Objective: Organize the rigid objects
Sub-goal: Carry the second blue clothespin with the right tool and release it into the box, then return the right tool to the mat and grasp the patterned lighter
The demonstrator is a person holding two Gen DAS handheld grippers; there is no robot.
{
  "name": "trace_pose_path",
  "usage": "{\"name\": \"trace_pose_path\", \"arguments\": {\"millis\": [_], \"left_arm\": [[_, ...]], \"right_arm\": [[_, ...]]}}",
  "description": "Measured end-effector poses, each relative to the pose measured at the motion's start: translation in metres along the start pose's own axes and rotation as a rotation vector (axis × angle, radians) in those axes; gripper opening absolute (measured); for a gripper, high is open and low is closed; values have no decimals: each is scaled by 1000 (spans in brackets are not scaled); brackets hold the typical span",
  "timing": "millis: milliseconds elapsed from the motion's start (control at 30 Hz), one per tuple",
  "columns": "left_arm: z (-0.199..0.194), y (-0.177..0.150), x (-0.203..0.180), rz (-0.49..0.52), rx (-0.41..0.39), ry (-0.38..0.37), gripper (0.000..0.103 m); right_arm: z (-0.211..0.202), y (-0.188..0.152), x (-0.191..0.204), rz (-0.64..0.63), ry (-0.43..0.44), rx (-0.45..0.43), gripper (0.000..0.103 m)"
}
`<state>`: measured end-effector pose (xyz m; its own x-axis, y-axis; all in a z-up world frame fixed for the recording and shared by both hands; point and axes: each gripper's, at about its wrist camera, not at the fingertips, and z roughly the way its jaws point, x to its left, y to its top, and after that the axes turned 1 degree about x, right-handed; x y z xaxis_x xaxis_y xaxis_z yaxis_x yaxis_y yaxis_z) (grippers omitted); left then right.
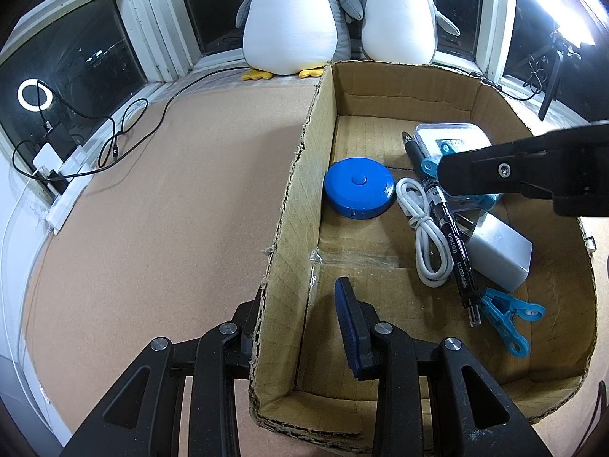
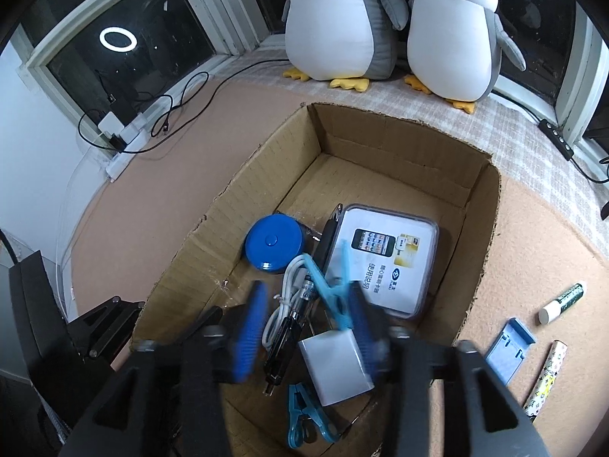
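"deli" on black pen (image 1: pixel 455 245)

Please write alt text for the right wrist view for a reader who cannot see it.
The right gripper, jaws apart, hovers over an open cardboard box with a light blue clip beside its right pad. The box holds a blue tape measure, white cable, black pen, white charger and clear case. Two plush penguins sit behind.
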<state>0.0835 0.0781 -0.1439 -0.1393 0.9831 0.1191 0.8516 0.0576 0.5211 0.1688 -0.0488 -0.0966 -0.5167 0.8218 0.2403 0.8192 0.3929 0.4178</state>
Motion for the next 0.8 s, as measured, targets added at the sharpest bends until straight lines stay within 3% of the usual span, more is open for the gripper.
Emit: {"name": "trace_pose_path", "arguments": {"millis": [333,800], "left_arm": [[0,0,0,1,0,1,34],[0,0,-1,1,1,2,34]], "right_arm": [[-26,-7,-20,66,-18,-47,46],[-89,-51,-88,197,-186,-116,46]]}}
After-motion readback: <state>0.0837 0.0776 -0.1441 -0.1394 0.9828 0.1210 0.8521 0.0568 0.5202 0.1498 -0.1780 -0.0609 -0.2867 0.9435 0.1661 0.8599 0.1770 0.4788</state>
